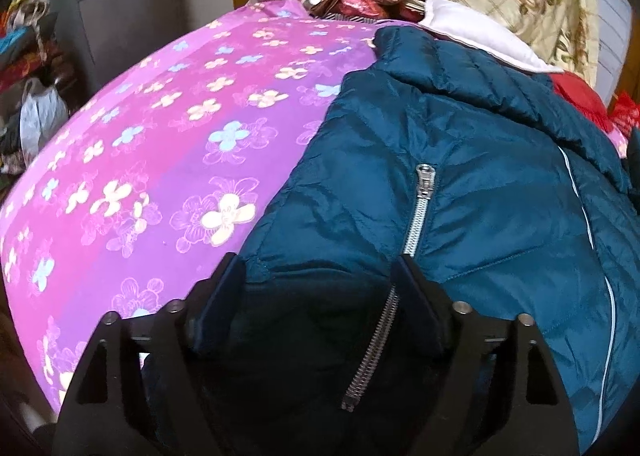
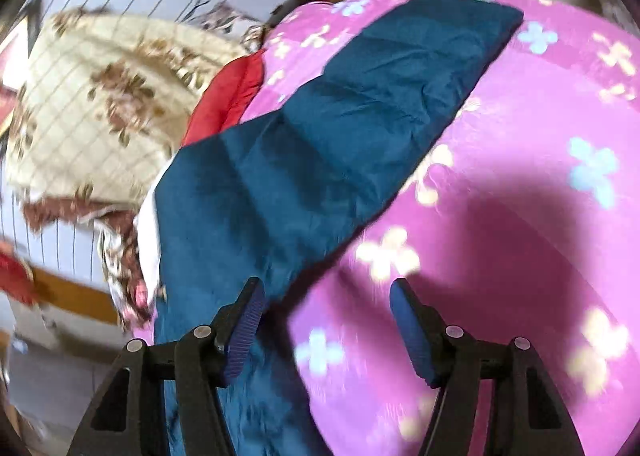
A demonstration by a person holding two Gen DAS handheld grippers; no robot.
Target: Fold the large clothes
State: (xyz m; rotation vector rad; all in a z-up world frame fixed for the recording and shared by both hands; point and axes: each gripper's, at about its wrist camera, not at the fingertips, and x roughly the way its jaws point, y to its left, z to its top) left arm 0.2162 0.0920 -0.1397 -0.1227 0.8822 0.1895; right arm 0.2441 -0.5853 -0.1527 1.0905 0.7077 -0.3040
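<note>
Currently, step: judged mid-fold, sleeve still out, body flat.
Jacket (image 1: 460, 160): teal, quilted, lying on the bed (image 1: 160, 160); landmark for all places below.
Zip (image 1: 418, 212): runs down the jacket front, slider at its upper end.
Left hand-held gripper (image 1: 320, 268): at the jacket hem, jaws spread wide; hem edge and lower zip lie between them, pads not pressing, nothing held.
Right hand-held gripper (image 2: 326, 292): beside the jacket's sleeve (image 2: 360, 104), jaws apart, empty; left pad over sleeve cloth, right pad over bedding. View blurred.
Sleeve: stretched away from the jacket body, flat on the sheet.
Quilt (image 2: 100, 96): cream, floral, beyond the jacket, well apart.
Method note: pinch the sleeve only, not the sheet; take it near the cuff, carry it across the jacket front, lay it flat.
Risk: slick shell may slip; bite deep before lifting.
</note>
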